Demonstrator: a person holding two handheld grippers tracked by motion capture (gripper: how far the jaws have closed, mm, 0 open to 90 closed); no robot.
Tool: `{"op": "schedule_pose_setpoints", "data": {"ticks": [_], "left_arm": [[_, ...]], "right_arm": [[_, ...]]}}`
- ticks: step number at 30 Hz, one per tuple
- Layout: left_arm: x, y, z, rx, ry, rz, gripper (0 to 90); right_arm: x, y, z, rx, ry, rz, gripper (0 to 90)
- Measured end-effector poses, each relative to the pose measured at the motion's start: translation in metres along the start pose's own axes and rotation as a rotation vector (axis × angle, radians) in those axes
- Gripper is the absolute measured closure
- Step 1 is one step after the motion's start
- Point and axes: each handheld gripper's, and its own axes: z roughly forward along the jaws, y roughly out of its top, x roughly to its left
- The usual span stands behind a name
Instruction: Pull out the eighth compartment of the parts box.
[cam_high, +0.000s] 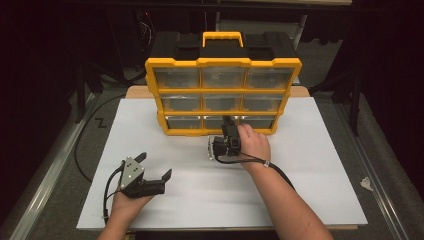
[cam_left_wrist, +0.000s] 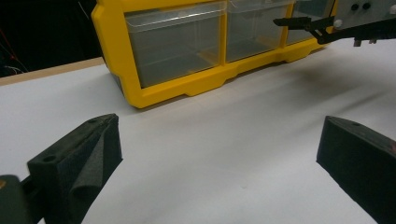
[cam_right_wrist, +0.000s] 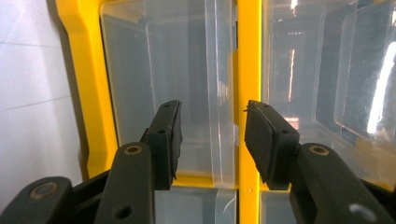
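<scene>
Organizer (cam_high: 223, 95) yellow frame w/ nine clear drawers

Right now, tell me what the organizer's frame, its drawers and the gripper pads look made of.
Organizer frame: looks like moulded plastic, opaque yellow, smooth rounded edges. Drawers: clear, glossy plastic, probably; you see through them and they catch glare. Pads on the left gripper: matte black, likely foam or rubber, with a soft creased face.

Dim surroundings, bright tabletop, glare on drawers
</scene>
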Motion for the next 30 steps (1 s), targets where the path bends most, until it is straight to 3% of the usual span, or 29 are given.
{"op": "schedule_pose_setpoints", "data": {"ticks": [12, 30], "left_arm": [[0.0003, 0.0, 0.0003, -0.002, -0.002, 0.0, 1.1], [0.0009, 0.0, 0.0003, -0.004, -0.004, -0.005, 1.1]], "right_arm": [[0.0024, 0.0053, 0.0069, 0.0, -0.001, -0.009, 65.0], [0.0057, 0.0068, 0.0085, -0.004, -0.076, -0.021, 77.9]]}}
